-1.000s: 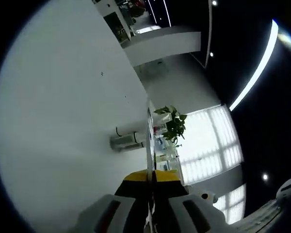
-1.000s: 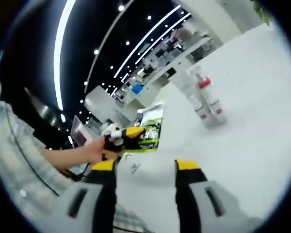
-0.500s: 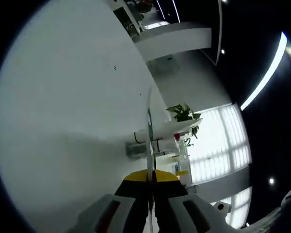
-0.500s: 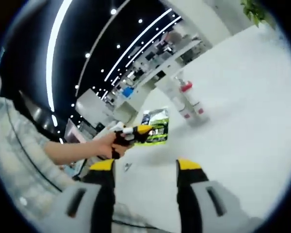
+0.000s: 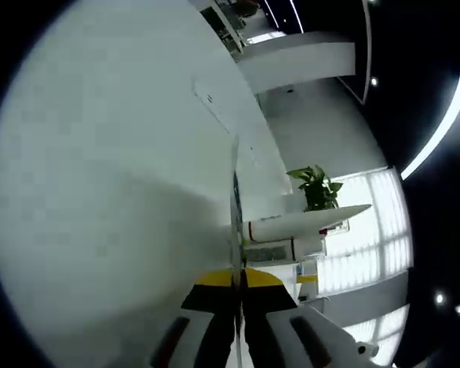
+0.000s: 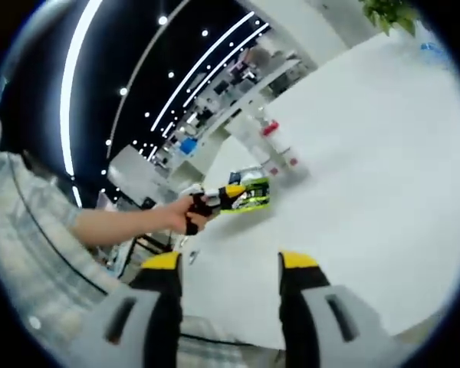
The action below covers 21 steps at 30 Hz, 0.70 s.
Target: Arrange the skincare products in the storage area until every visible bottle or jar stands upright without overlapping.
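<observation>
The left gripper [image 5: 238, 280] was seen in its own view with the yellow-tipped jaws pressed together on the edge of a thin flat packet [image 5: 234, 207], which ran edge-on up the middle of that view. In the right gripper view the same gripper [image 6: 228, 195] was seen held in a person's hand [image 6: 182, 217], and the thing pinched was shown to be a green sachet [image 6: 252, 195] with dark print, held above the white table [image 6: 368, 146].

The right gripper [image 6: 230, 264] was seen with its yellow-tipped jaws spread apart and nothing between them, above the near part of the table.

Past the sachet, in the right gripper view, clear bottles [image 6: 270, 149] with red parts were seen standing upright, close together, on the table; their number could not be told. In the left gripper view a white bottle [image 5: 291, 226] with a tapered end was seen just beyond the packet, with a second white container [image 5: 274, 251] beside it. Whether the two touched could not be told.

A green plant [image 5: 316, 184] was noted beyond the bottles, before a bright window [image 5: 360, 249]. A plaid sleeve [image 6: 31, 230] was seen at the left of the right gripper view.
</observation>
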Each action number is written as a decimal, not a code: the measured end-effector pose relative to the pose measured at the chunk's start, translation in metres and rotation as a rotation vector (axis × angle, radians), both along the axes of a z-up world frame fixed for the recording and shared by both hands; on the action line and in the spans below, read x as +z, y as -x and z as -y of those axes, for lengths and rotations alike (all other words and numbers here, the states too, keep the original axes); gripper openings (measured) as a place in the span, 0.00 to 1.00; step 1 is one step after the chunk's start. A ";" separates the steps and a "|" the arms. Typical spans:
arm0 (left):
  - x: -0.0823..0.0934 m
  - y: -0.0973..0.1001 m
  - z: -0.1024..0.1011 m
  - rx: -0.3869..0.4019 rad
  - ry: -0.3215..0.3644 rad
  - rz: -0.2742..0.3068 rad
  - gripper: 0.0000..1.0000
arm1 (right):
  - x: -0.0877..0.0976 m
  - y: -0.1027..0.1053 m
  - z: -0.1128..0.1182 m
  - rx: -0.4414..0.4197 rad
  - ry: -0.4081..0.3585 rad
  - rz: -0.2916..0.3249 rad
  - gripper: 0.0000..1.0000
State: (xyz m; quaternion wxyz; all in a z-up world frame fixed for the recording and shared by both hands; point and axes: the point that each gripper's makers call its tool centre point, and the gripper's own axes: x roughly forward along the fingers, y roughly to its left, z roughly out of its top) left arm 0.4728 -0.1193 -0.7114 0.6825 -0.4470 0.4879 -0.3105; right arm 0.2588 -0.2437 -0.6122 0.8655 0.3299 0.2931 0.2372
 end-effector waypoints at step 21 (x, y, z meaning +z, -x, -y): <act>-0.025 -0.012 0.003 0.021 -0.164 -0.023 0.08 | -0.007 0.010 0.008 -0.041 -0.001 -0.024 0.48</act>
